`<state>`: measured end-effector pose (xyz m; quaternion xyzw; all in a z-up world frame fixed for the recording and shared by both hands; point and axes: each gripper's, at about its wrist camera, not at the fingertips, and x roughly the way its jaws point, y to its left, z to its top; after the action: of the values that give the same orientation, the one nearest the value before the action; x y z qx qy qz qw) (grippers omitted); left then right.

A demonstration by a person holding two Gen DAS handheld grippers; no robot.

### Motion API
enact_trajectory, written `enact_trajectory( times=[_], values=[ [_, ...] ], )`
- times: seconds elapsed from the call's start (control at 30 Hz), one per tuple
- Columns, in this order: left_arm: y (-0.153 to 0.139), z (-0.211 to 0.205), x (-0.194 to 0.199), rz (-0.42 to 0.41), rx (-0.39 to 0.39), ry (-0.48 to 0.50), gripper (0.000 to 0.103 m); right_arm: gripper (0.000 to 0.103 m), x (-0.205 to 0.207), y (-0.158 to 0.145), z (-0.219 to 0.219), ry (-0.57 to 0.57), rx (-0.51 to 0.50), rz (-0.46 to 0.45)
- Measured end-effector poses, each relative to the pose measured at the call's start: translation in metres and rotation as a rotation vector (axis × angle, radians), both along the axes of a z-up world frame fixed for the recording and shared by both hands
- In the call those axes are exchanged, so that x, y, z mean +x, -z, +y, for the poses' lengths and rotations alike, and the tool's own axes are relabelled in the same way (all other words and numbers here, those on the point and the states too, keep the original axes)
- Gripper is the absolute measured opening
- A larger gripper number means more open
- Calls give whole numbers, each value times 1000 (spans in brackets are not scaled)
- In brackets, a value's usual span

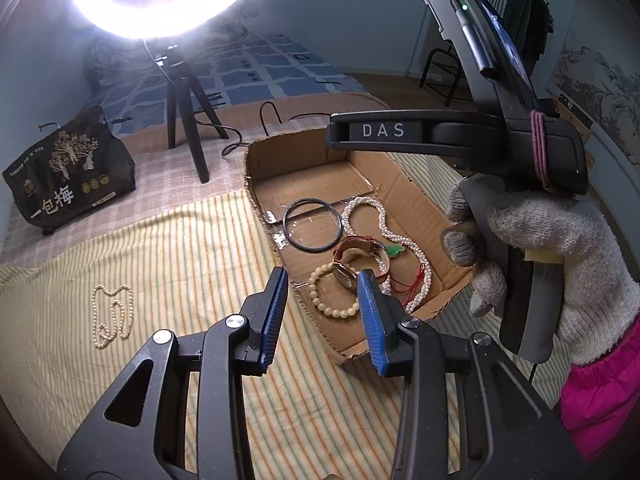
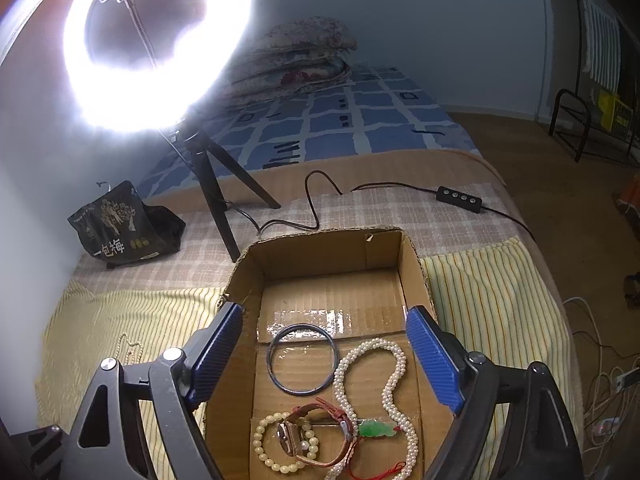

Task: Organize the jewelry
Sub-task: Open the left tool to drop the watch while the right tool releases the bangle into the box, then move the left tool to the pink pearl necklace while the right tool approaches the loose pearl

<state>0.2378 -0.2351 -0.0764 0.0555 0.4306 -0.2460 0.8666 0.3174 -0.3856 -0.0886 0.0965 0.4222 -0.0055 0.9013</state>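
Note:
A shallow cardboard box (image 1: 424, 208) (image 2: 240, 280) lies on the striped cloth. It holds a dark bangle (image 1: 312, 225) (image 2: 303, 358), a thick pearl necklace (image 1: 384, 224) (image 2: 394, 368), a cream bead bracelet (image 1: 334, 311) (image 2: 280, 466), a brown-strap watch (image 1: 360, 254) (image 2: 316, 436) and a green pendant on red cord (image 1: 395, 250) (image 2: 374, 429). A thin pearl necklace (image 1: 111, 314) (image 2: 130, 350) lies on the cloth left of the box. My left gripper (image 1: 322, 280) is open and empty above the box's near left edge. My right gripper (image 2: 324, 322) is open and empty above the box; its body (image 1: 520, 152) shows in the left wrist view, held in a gloved hand.
A ring light on a black tripod (image 1: 188, 120) (image 2: 216, 196) stands behind the box, its cable and switch (image 2: 460, 196) trailing right. A black snack bag (image 1: 68, 172) (image 2: 120, 228) sits at the back left. Folded quilts (image 2: 304, 56) lie on the bed beyond.

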Motion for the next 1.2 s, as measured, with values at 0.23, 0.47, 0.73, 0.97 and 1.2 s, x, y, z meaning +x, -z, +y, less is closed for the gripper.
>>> enact_trajectory(
  times=[0.23, 0.47, 0.73, 0.97, 1.2],
  values=[
    [-14, 22, -8, -27, -7, -11, 36, 94, -9, -14, 14, -3, -36, -16],
    [-32, 49, -16, -60, -16, -28, 36, 96, -24, -30, 28, 3, -74, -26],
    [-49, 89, -21, -92, -28, -70, 36, 103, -49, -41, 40, 30, -90, -40],
    [-53, 119, -23, -97, -23, -97, 39, 103, -76, -46, 64, 4, -129, -49],
    [-52, 154, -13, -81, -43, -132, 76, 103, -106, -51, 97, -32, -137, -85]
  ],
)
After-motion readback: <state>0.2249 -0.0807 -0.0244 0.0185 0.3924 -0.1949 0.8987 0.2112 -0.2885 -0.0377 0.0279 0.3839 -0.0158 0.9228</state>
